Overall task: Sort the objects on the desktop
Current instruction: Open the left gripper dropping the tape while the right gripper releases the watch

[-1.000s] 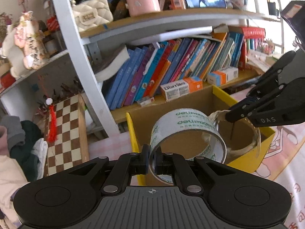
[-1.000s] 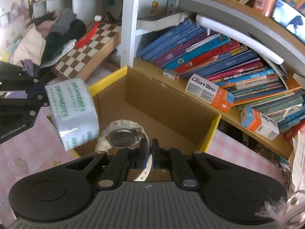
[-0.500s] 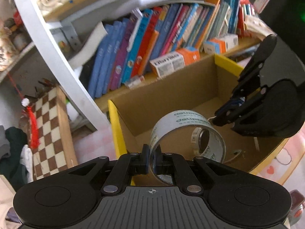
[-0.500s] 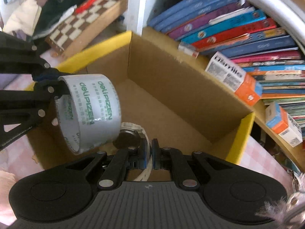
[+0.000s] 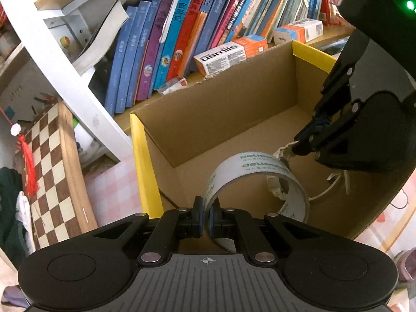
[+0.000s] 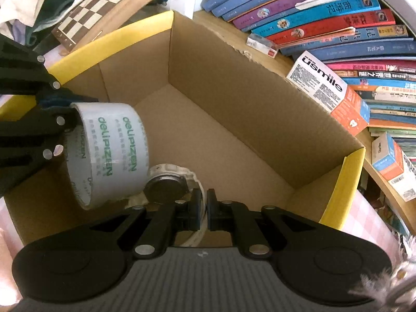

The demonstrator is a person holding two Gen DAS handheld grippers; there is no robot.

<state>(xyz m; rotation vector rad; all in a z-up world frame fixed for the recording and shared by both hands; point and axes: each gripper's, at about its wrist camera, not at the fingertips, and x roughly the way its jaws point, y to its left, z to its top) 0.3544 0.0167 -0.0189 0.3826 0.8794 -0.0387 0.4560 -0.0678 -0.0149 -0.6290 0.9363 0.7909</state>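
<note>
Currently, left wrist view: left tongs (image 5: 205,219) closed on the near wall of the tape roll (image 5: 256,182), one finger inside the ring, one outside.
Tape roll, position: held on edge over the open cardboard box (image 5: 228,109), low within its walls.
Right tongs (image 5: 299,144), same view: enter from the right, tips closed on a pale band of the watch (image 5: 275,187), just beyond the roll's far rim.
Hidden, left view: most of the watch sits behind the roll; only strap pieces show through and beside the ring.
Right wrist view: right tongs (image 6: 205,209) nearly closed, pinching the white watch (image 6: 169,184) strap; round case back faces the camera, touching the tape roll (image 6: 111,150).
Left tongs (image 6: 62,114), same view: grip the roll's left rim over the cardboard box (image 6: 234,83).
Hidden, right view: strap end cut off behind the tongs body; contact with the box floor cannot be determined.
Surroundings: books (image 6: 325,7) and chessboard (image 6: 104,5) beyond the box.
</note>
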